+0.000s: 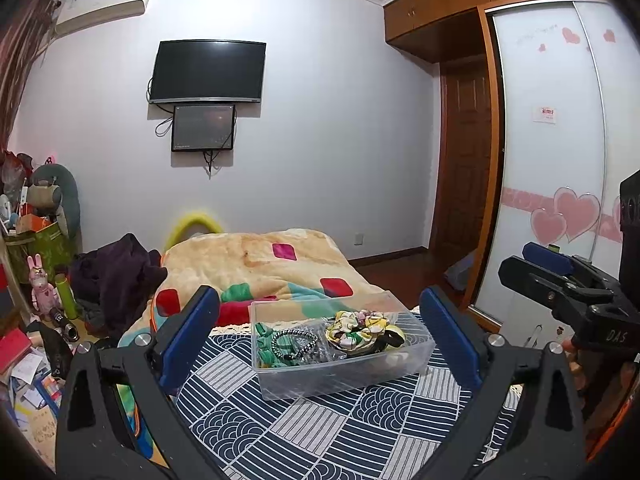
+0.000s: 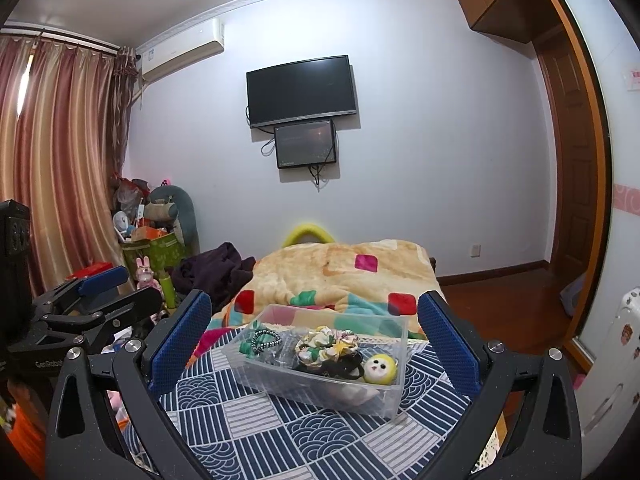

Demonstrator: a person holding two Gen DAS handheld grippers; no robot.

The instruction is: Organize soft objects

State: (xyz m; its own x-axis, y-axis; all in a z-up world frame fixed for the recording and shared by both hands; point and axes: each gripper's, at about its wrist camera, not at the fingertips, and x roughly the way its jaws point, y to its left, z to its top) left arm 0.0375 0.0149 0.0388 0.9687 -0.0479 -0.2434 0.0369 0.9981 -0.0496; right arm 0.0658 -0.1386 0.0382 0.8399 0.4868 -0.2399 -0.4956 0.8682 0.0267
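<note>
A clear plastic box (image 1: pixel 340 380) (image 2: pixel 320 390) stands on a blue and white patterned cloth (image 1: pixel 320 432) (image 2: pixel 288 436). In it lie a floral scrunchie (image 1: pixel 356 330) (image 2: pixel 324 344), green hair ties (image 1: pixel 266 344), a black and white band (image 1: pixel 294 340) (image 2: pixel 262 338), black bands and a yellow round plush face (image 2: pixel 380 368). My left gripper (image 1: pixel 320 344) is open and empty, its fingers either side of the box, short of it. My right gripper (image 2: pixel 316 344) is open and empty, likewise. Each gripper shows at the edge of the other's view.
A beige blanket (image 1: pixel 256 260) with coloured patches lies on the bed behind the box. Dark clothes (image 1: pixel 116 276) and clutter pile up at the left. A wardrobe (image 1: pixel 560 160) with sliding doors stands at the right. A white suitcase (image 2: pixel 612 360) stands by the bed.
</note>
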